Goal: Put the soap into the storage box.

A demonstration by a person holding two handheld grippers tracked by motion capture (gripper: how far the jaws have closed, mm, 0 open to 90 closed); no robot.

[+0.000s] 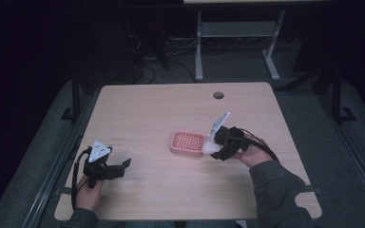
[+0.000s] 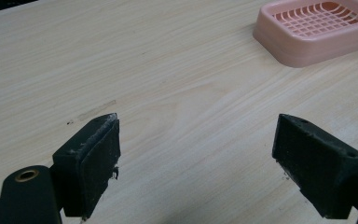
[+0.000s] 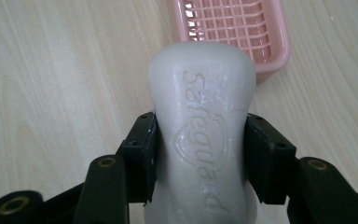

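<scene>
Soap (image 3: 200, 135), its near end cut off, sits clamped in our right tool (image 3: 200, 154) at the pink dish's (image 1: 187, 143) three o'clock; left tool (image 2: 198, 158) gapes empty.

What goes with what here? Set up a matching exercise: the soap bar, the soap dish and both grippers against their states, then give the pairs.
Things:
1. soap bar
2. soap dish
3. left gripper
4. right gripper

States:
A. open, nothing between its jaws
B. pink, empty, on the table
C. white, clamped at its sides
D. shut on the bar

Pairs: 1-C, 2-B, 3-A, 4-D
</scene>
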